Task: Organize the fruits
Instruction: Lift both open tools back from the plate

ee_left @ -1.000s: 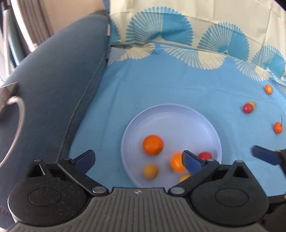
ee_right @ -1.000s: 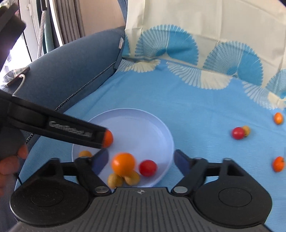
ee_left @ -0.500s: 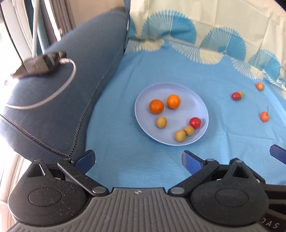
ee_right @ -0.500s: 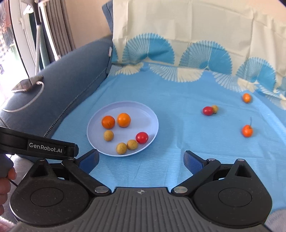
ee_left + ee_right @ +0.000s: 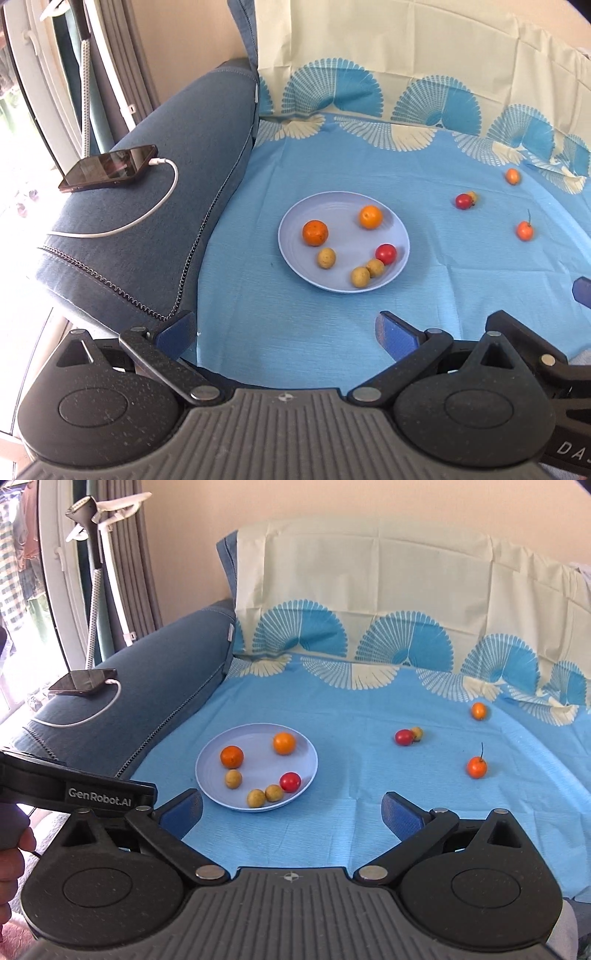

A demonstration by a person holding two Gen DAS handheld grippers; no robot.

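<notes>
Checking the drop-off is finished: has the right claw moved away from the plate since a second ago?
Yes. The right claw has pulled back and up from the plate, which now sits beyond its open, empty jaws.

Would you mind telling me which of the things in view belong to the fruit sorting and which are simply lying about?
Belongs to the job:
- plate holding six fruits
- red fruit and small yellow fruit, touching, on the cloth
- far orange fruit
- stemmed orange fruit

Lying about:
- phone
- charging cable

Open cloth [image 5: 351, 812] before plate [image 5: 218, 797]; armrest [image 5: 159, 686] bounds left.
</notes>
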